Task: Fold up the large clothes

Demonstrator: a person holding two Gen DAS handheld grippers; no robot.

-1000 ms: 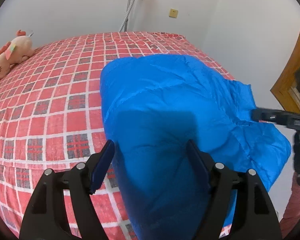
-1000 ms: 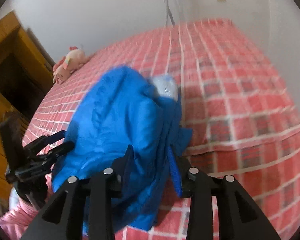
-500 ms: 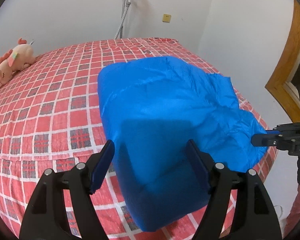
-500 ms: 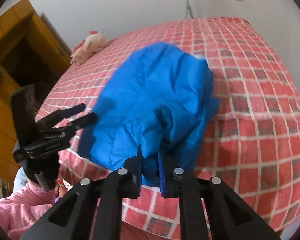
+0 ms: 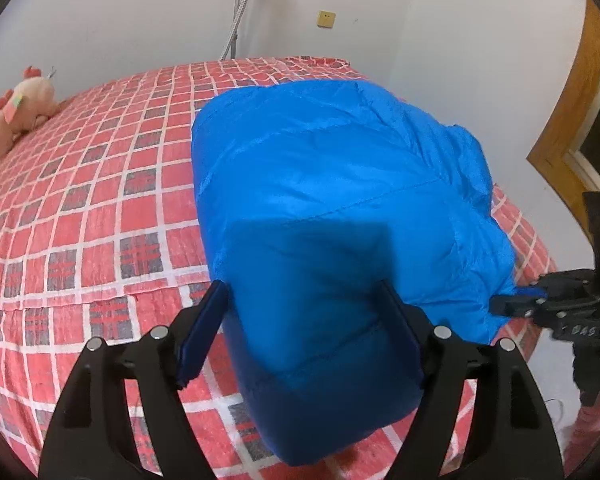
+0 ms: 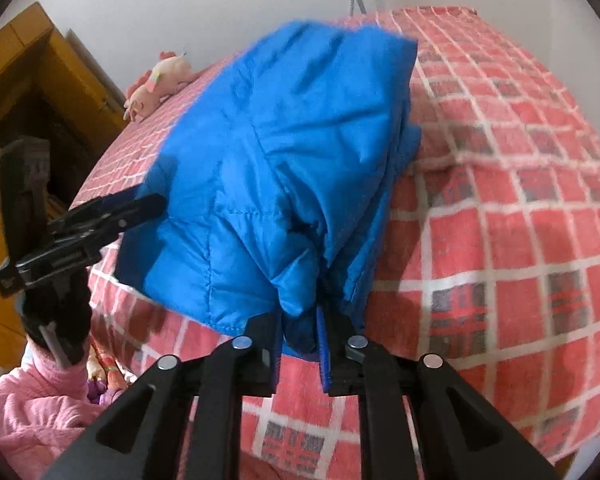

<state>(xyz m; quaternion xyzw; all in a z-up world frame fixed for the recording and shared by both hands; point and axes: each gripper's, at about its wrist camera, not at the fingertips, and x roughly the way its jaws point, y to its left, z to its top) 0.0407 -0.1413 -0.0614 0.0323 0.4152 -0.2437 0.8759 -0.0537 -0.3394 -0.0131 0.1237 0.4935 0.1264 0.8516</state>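
Right gripper point(image 6: 300, 344) pinches bunched edge of blue padded jacket point(image 6: 292, 152) over red checked bedspread point(image 6: 520, 208). Left gripper point(image 6: 140, 206) touches jacket's other side. Pink plush toy point(image 6: 158, 82) rests far back.

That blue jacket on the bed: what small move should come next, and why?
Probably close the left gripper on the near edge. Its jaws stand open astride the blue jacket, while the right gripper already pinches a bunched corner, so only one side is held.
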